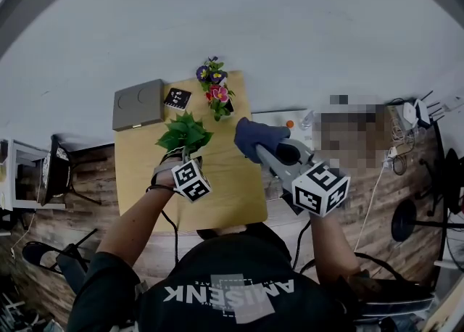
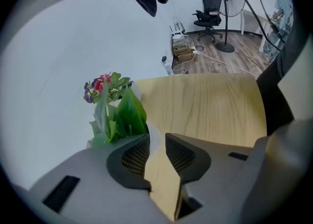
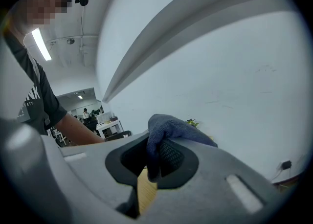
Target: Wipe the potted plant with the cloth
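Between jaws of right hand-held gripper [image 3: 154, 155], blue cloth [image 3: 168, 123], near potted plant [image 1: 185, 133].

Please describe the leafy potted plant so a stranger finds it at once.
On the light wooden table, two plants stand. The leafy plant is nearer the person, at the left gripper. It has only broad green leaves; the flowering plant has purple and pink blooms.
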The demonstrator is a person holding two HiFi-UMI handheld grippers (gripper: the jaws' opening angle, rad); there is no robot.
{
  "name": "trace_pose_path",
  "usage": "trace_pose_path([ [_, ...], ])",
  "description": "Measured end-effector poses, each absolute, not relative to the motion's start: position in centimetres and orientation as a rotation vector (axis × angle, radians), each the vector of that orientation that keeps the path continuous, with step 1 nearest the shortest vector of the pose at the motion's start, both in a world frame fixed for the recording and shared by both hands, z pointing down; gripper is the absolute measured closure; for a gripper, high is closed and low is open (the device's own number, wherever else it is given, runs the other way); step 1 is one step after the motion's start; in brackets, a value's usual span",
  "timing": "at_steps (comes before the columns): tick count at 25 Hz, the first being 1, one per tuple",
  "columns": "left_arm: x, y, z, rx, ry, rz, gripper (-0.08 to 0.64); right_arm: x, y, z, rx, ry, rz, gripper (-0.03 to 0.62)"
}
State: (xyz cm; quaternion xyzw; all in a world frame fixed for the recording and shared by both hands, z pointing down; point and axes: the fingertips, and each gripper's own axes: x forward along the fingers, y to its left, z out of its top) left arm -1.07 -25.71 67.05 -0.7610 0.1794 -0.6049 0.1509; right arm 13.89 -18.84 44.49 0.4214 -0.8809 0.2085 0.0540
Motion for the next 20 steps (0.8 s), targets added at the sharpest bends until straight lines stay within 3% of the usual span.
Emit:
trace_pose_path([
  [8,-1.0,-23.9,62.5,-2.333,0.654,-1.593,0.457,13.1,-18.9,42.5,1.25,-2.713,0.58,0.565],
  [20,-6.0,-22.6,48.8,-2.694,1.089,-1.116,0.457,9.6,-19.8,37.9,1.218,-2.788,0.451,0.565],
])
